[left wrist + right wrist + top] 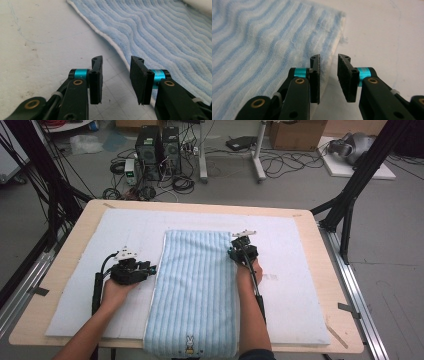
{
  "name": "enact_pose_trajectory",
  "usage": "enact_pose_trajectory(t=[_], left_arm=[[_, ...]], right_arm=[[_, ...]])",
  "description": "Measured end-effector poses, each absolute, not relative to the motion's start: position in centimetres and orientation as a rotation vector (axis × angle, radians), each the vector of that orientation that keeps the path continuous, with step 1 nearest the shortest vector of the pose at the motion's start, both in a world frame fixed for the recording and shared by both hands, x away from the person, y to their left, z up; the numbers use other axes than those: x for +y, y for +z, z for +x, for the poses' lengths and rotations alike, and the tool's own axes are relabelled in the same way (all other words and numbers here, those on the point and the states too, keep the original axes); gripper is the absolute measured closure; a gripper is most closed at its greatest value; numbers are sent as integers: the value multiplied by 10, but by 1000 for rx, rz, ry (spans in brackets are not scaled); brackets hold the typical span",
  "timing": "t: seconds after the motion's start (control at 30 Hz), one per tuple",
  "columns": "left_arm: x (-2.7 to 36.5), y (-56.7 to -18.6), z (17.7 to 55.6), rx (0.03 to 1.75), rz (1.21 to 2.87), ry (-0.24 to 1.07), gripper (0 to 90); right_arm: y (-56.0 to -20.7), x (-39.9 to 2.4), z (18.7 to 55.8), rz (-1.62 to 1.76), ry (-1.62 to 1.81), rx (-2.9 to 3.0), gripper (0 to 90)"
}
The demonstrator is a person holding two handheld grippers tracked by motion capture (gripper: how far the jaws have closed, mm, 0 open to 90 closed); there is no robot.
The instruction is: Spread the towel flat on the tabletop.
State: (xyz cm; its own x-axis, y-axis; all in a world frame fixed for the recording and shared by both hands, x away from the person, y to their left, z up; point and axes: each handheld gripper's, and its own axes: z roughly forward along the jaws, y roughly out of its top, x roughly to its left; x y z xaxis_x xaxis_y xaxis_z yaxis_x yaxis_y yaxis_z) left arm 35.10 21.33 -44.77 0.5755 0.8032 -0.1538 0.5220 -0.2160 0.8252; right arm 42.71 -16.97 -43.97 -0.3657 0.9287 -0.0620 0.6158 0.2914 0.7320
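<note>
Blue-and-white striped terry towel (192, 290) spread flat at centre frame on white padding (75, 300) over a wooden table (60, 255), near end draped over the bottom edge. Left gripper (150, 268) at left of centre, jaws parted, nothing between, just off the towel's left hem (110, 42). Right gripper (233, 249) at the upper right corner, jaws apart, straddling the frayed right hem (337, 42), not pinching. Bare padding wide on both sides.
</note>
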Motion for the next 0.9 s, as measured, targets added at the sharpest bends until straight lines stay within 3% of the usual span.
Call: enact_pose_trajectory(t=[0.37,0.57,0.63,0.67,0.7,0.9], left_arm=[[202,-450,370,1091,1841,366,661],[184,-452,386,1130,1936,411,698],[177,-451,383,1067,1999,483,780],[174,-450,382,1059,2013,504,869],[173,-450,381,1054,2026,522,878],[184,-448,383,1111,2013,545,852]], right_arm=[[-429,-202,385,1328,1020,2108,621],[-427,-211,358,1289,1065,2147,595],[-428,-212,350,1269,1076,2165,587],[-428,-212,347,1262,1081,2166,587],[-429,-212,344,1253,1079,2170,588],[-431,-219,333,1247,1075,2163,585]])
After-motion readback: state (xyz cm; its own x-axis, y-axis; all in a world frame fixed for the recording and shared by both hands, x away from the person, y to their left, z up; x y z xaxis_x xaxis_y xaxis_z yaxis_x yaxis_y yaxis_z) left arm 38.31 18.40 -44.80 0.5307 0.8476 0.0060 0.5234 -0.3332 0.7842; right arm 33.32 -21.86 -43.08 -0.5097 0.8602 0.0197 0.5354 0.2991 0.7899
